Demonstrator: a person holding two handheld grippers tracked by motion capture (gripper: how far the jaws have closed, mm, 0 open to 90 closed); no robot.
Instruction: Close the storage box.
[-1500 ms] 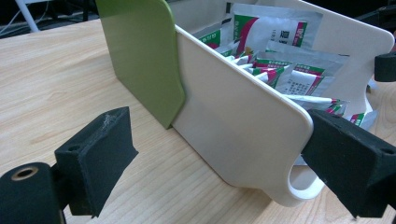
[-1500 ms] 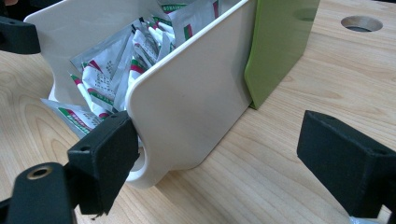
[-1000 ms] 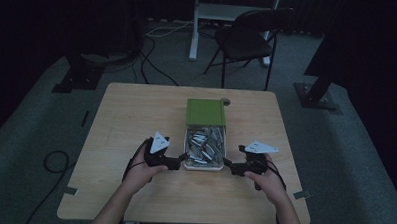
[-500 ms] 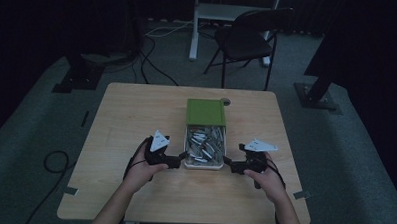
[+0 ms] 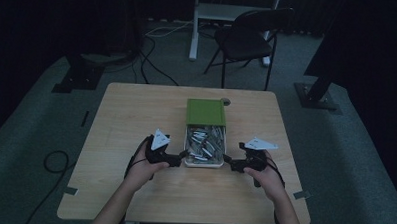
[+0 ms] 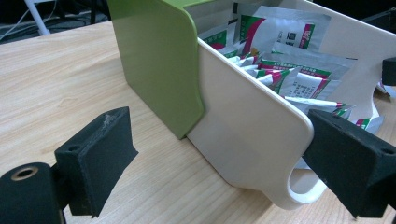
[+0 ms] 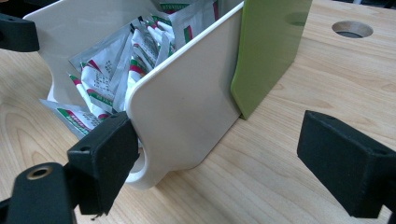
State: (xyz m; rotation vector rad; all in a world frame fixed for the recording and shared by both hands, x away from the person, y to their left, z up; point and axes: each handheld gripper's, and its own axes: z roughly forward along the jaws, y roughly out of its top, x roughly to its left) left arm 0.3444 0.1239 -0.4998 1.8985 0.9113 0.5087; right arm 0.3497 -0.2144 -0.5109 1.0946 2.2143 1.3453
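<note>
A white box (image 5: 203, 163) full of foil sachets (image 5: 205, 140) sits mid-table, its far half covered by a green lid (image 5: 205, 112). My left gripper (image 5: 181, 155) is open at the box's near left corner. In the left gripper view the white wall (image 6: 247, 126) and green lid (image 6: 159, 60) stand between the spread jaws (image 6: 224, 163); neither pad presses on them. My right gripper (image 5: 228, 160) is open at the near right corner. Its jaws (image 7: 224, 163) straddle the white wall (image 7: 187, 107), with the left pad (image 7: 102, 158) close beside the corner's handle hole.
A round hole (image 5: 226, 101) in the tabletop lies just behind the green lid, also seen as a hole (image 7: 352, 29) in the right gripper view. A dark chair (image 5: 249, 38) stands beyond the far edge. Cables run over the floor at left.
</note>
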